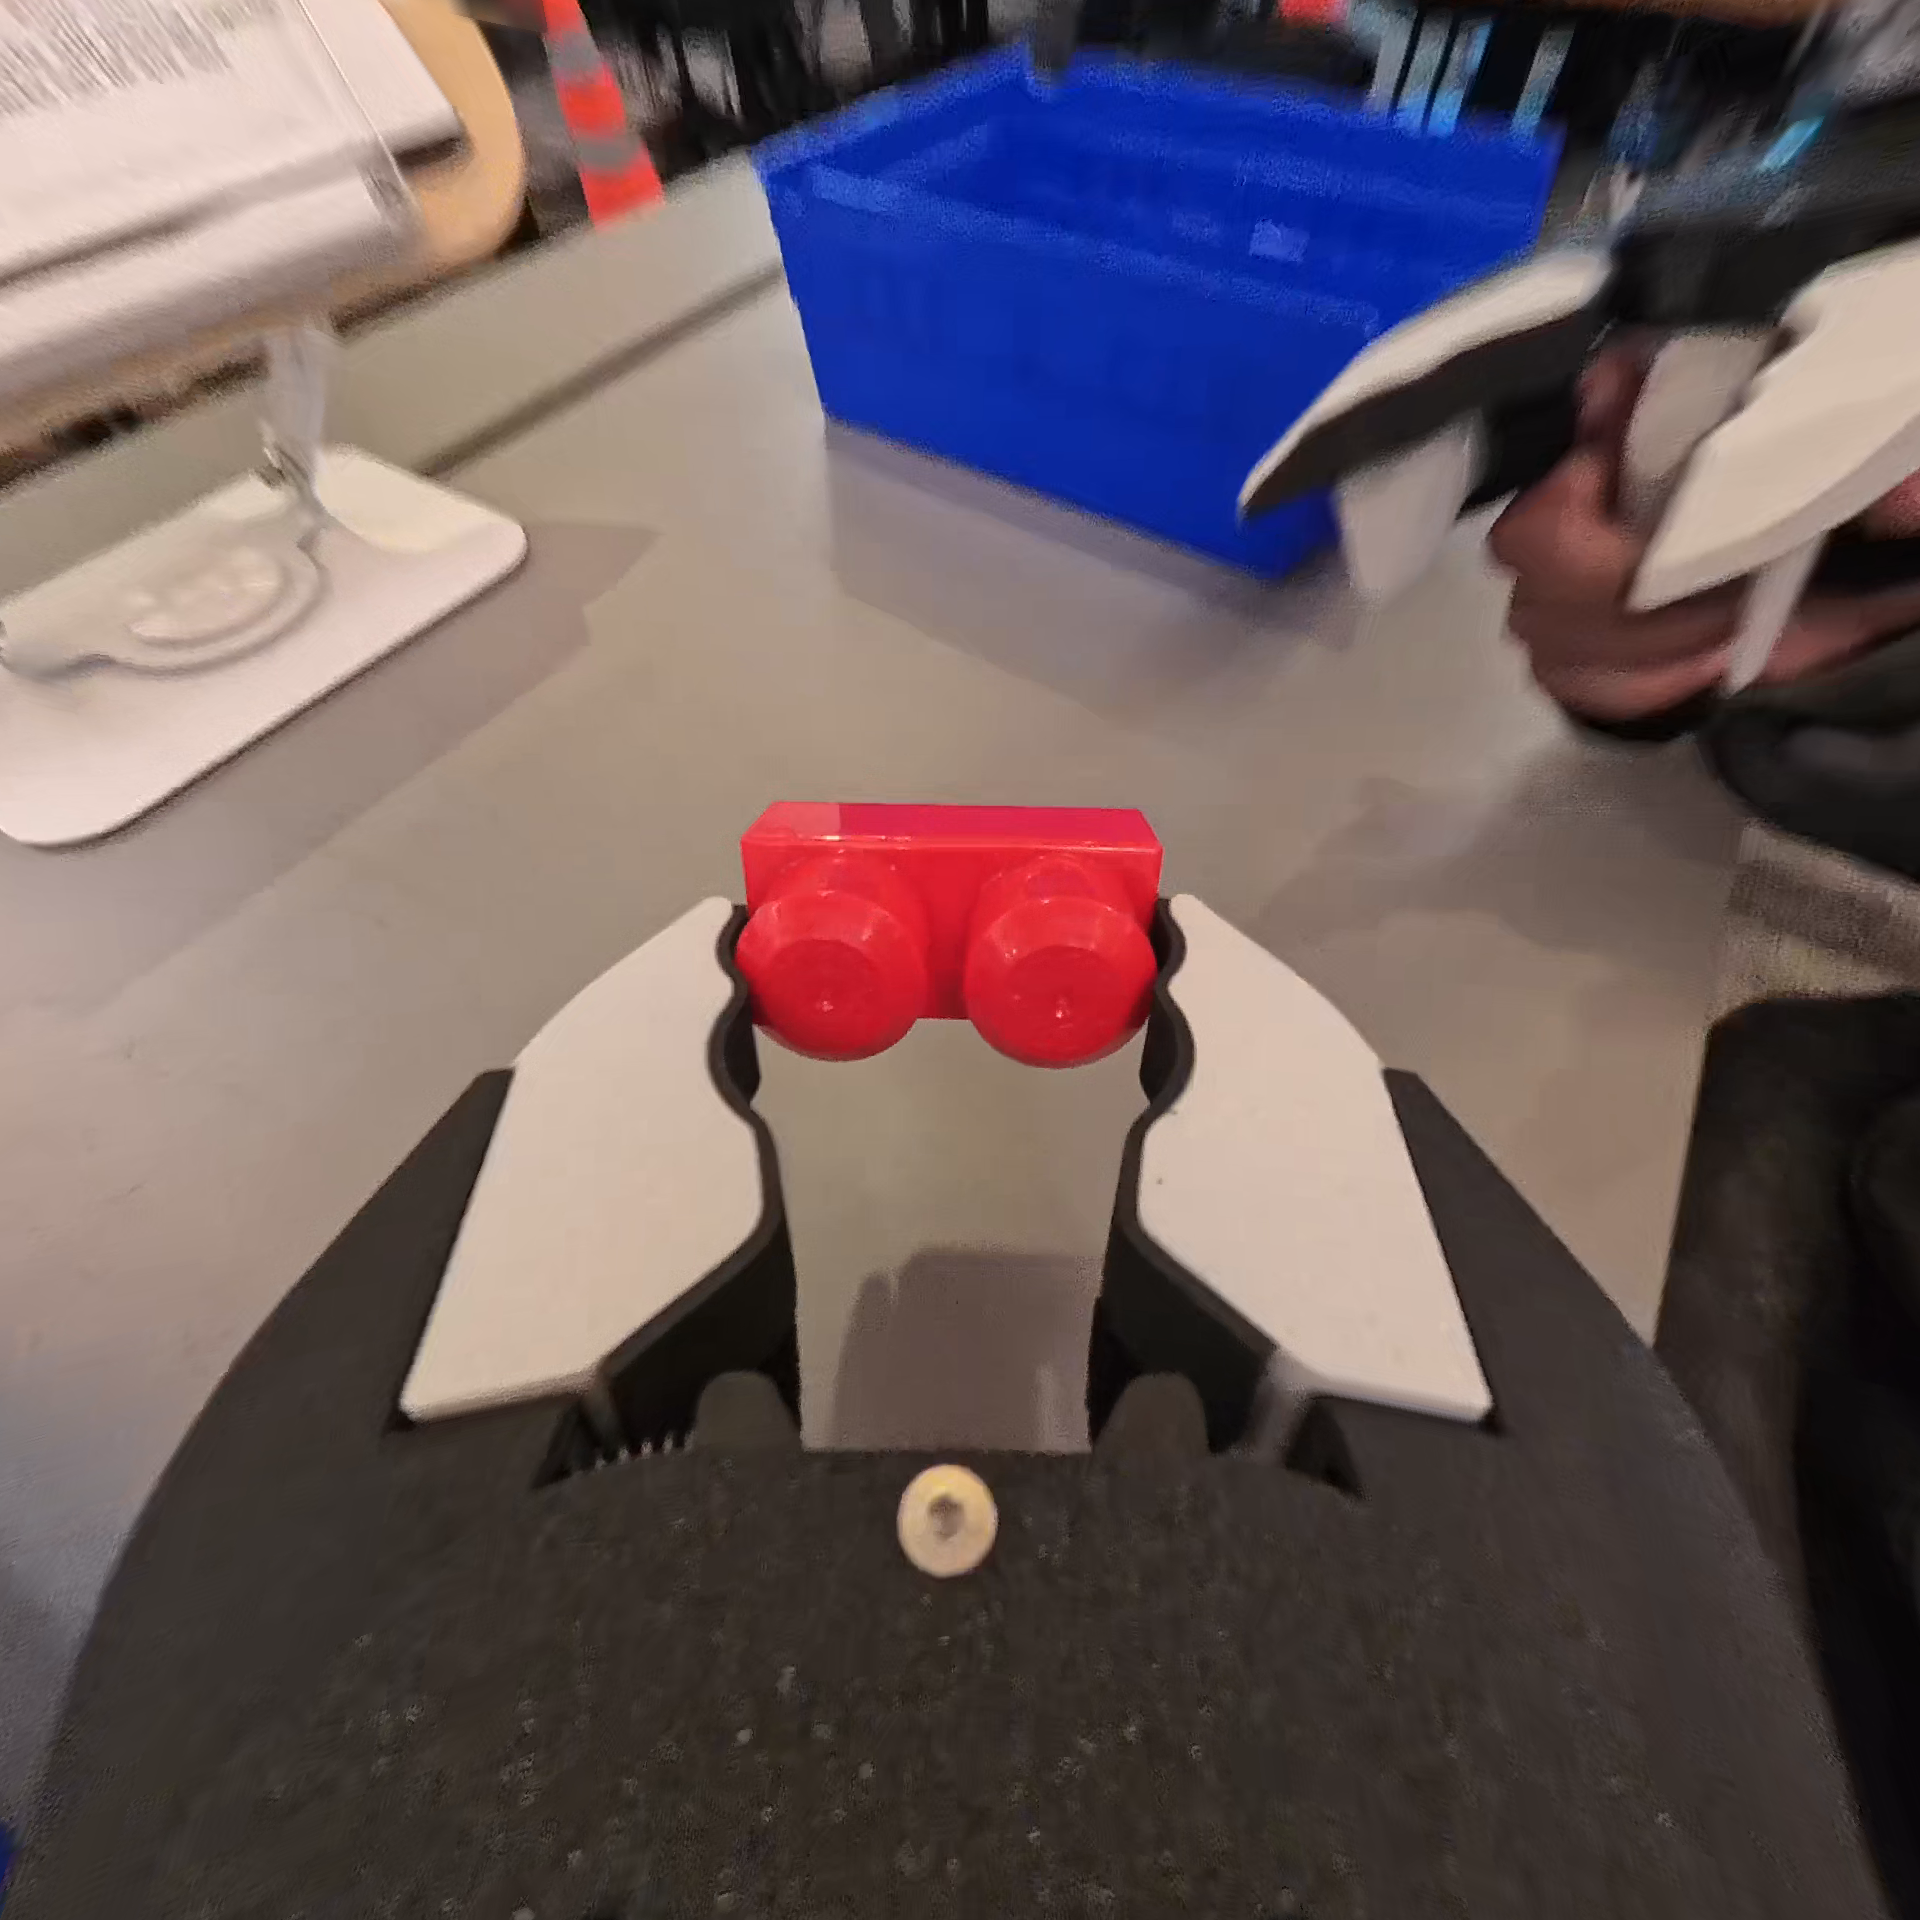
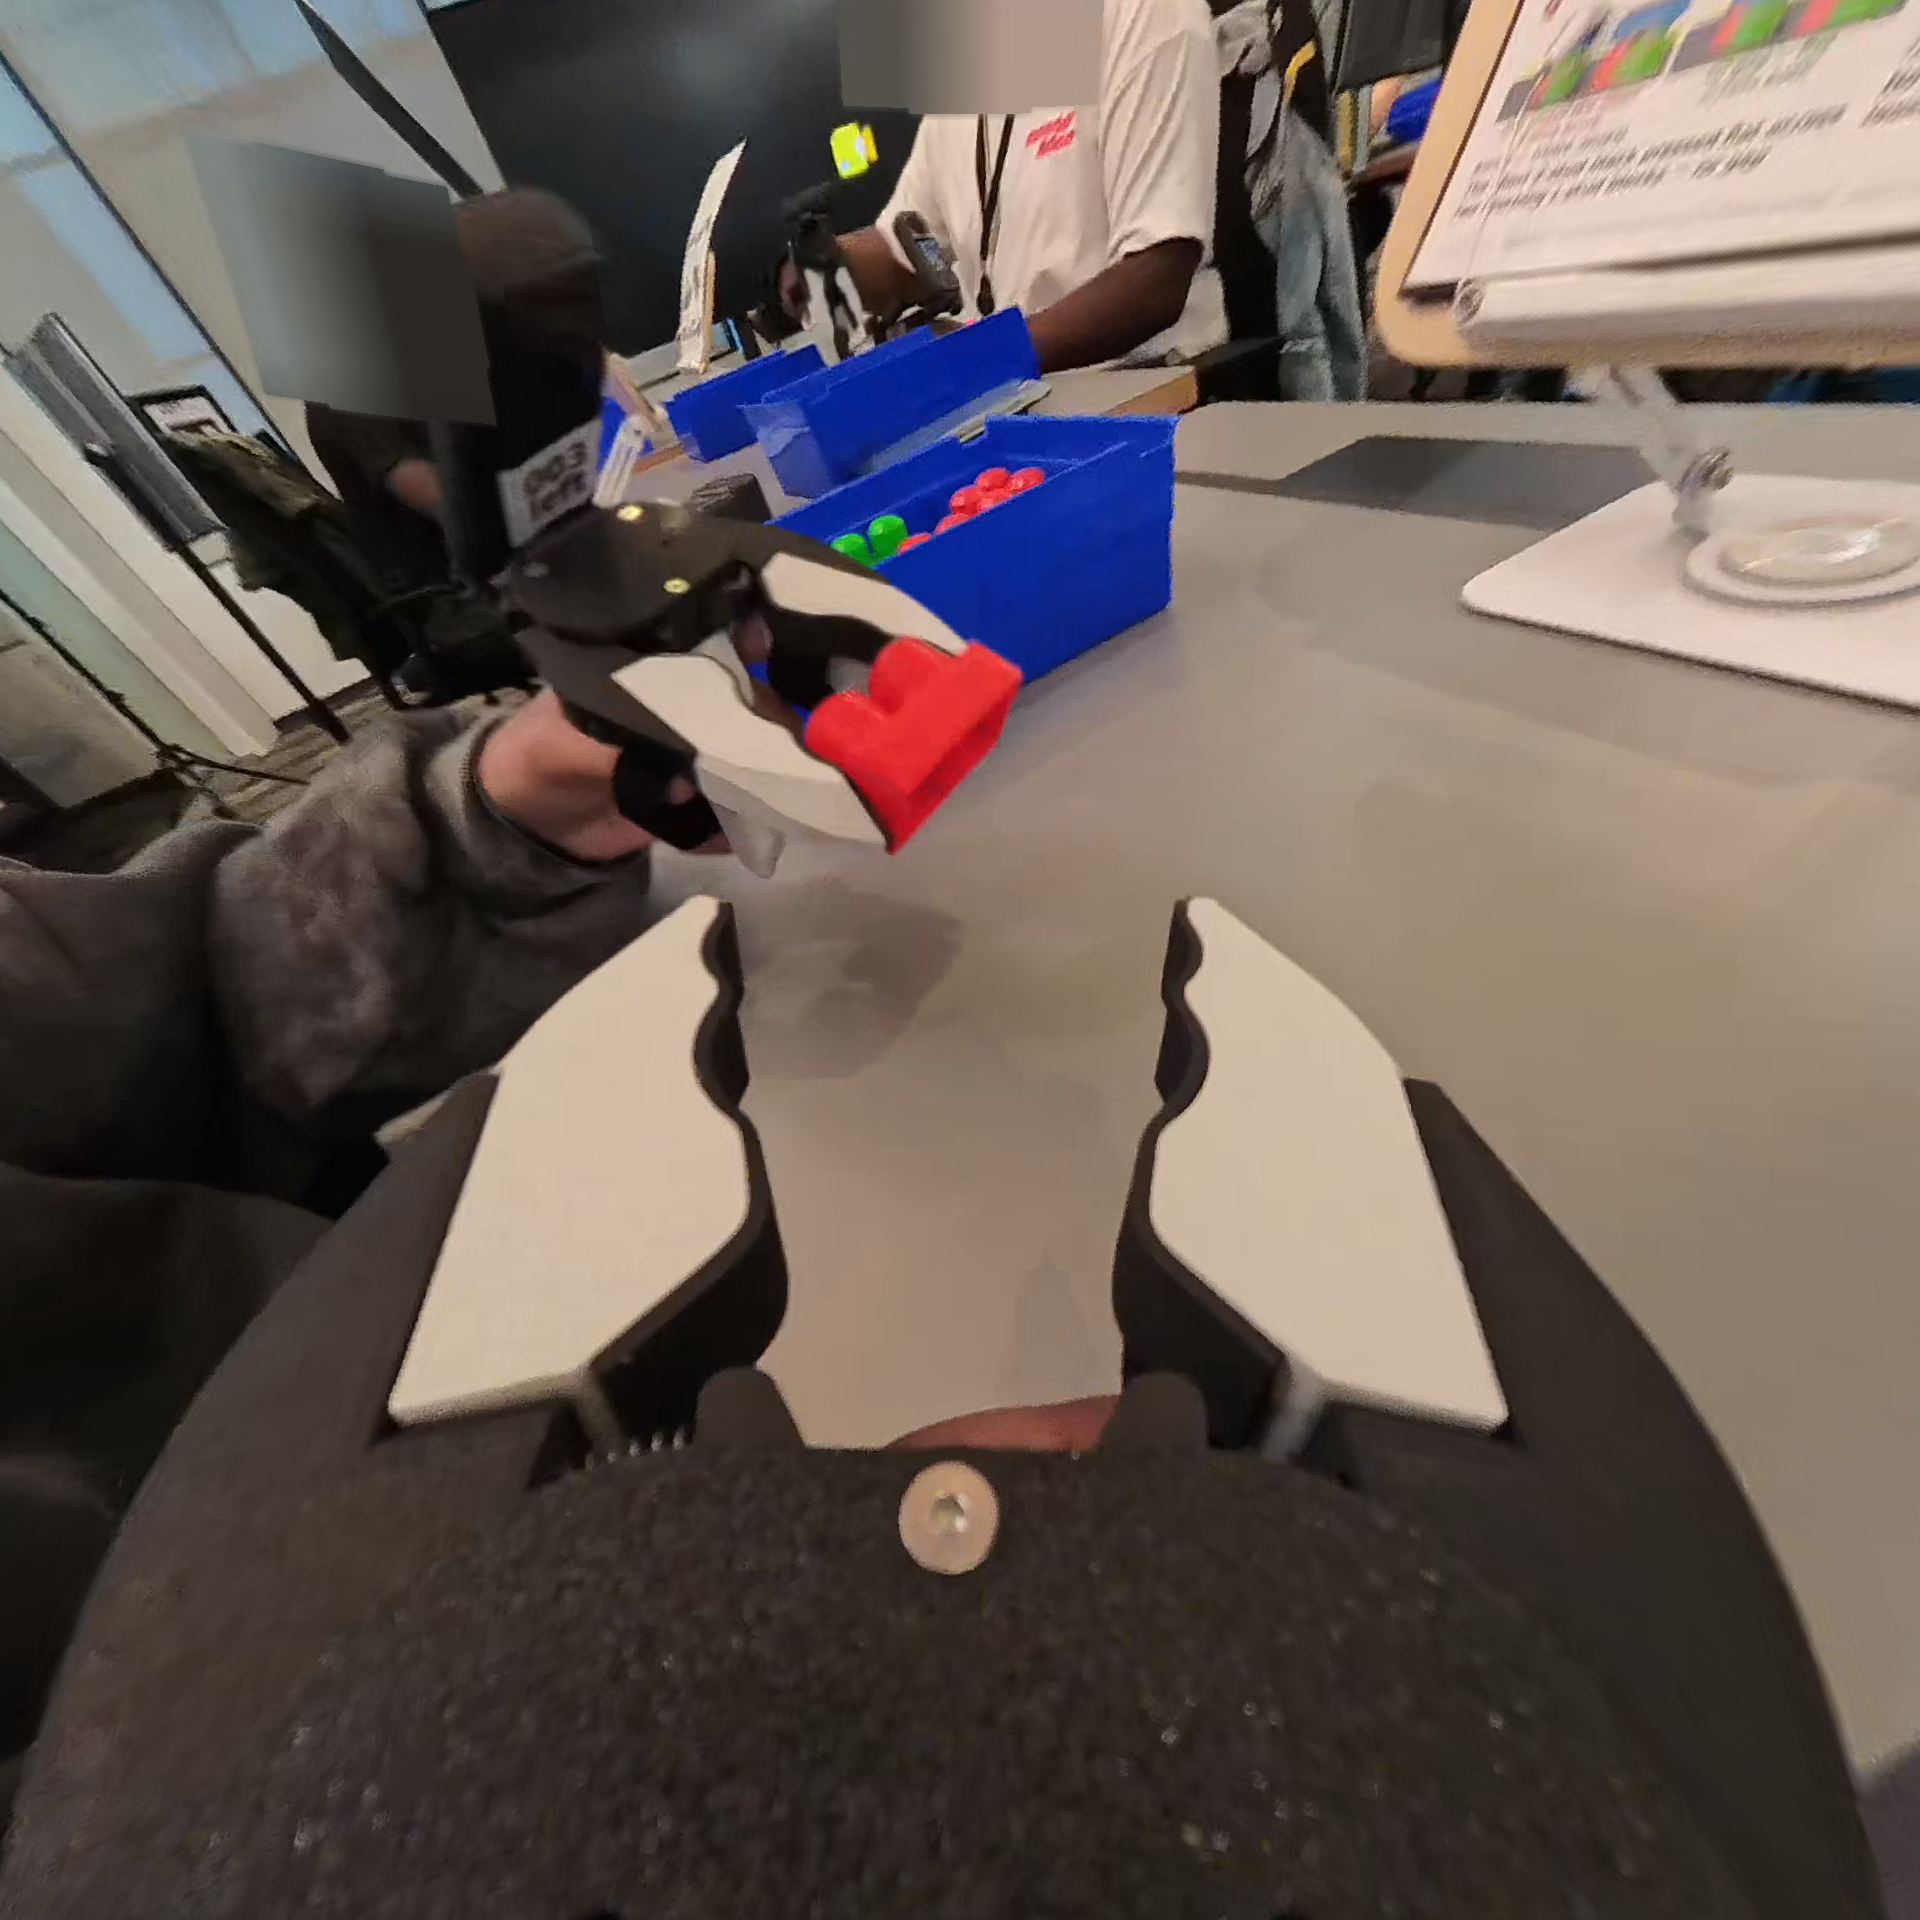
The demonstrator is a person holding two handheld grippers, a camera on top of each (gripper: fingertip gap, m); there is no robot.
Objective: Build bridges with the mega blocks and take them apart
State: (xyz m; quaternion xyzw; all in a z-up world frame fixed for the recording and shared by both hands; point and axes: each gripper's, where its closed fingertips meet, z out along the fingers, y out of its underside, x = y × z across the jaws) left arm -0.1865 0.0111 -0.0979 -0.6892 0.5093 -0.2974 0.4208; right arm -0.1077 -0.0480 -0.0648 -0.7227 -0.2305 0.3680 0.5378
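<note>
My left gripper (image 1: 948, 935) is shut on a red two-stud mega block (image 1: 945, 925), studs facing the camera, held above the grey table (image 1: 727, 675). The same block (image 2: 914, 732) and left gripper (image 2: 894, 727) show in the right wrist view, at centre left above the table. My right gripper (image 2: 951, 914) is open and empty over the bare table; it also shows blurred at the right of the left wrist view (image 1: 1475, 520). A blue bin (image 2: 1039, 551) behind holds red blocks (image 2: 992, 490) and green blocks (image 2: 871, 540).
The blue bin (image 1: 1143, 312) stands at the back of the table. A white stand (image 1: 208, 582) carrying an instruction sheet sits at one side, also seen in the right wrist view (image 2: 1714, 603). More blue bins (image 2: 831, 405) and a person in a white shirt (image 2: 1091, 208) are at a far table.
</note>
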